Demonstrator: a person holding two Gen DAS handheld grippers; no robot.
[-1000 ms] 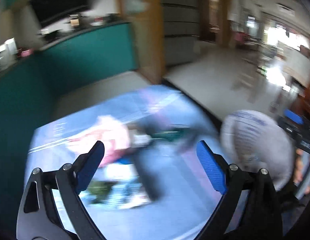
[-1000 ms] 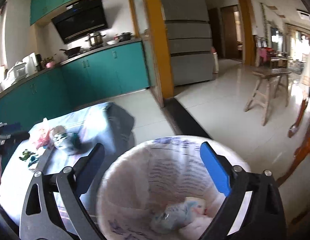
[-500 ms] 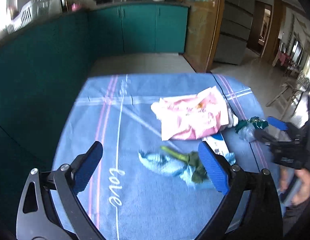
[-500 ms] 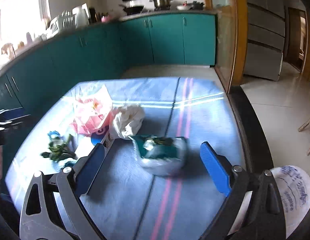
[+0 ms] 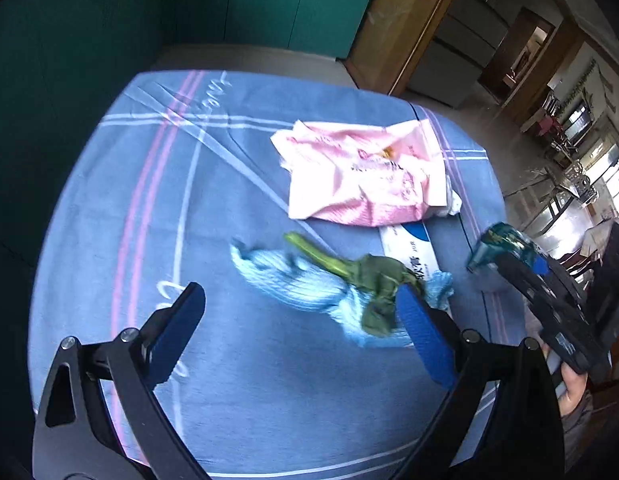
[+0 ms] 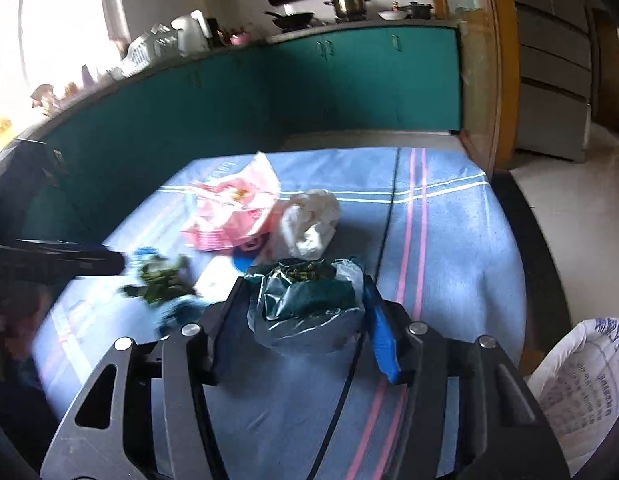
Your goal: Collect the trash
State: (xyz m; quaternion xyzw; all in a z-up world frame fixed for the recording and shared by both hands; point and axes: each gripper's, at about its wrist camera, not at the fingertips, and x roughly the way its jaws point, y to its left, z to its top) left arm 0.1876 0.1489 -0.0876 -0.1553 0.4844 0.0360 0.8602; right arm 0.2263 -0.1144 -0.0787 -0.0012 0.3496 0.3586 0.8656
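On the blue striped cloth (image 5: 237, 360) covering the table, your trash lies in a loose cluster toward its far right part. At your right, the white lined bin (image 6: 577, 380) stands off the table edge. The pink plastic bag (image 5: 361, 176) lies farthest from you, with a crumpled white bag (image 6: 309, 224) touching its side. Your right gripper (image 6: 305, 312) has just been closing, and its jaws now press both sides of the dark green foil packet (image 6: 309, 300), which sits between them near the cloth's middle. Your left gripper (image 5: 301, 332) hangs above the cloth with jaws spread wide and nothing between them; the green vegetable scrap (image 5: 365, 276) on pale blue wrapping (image 5: 293, 280) lies just ahead of its right finger.
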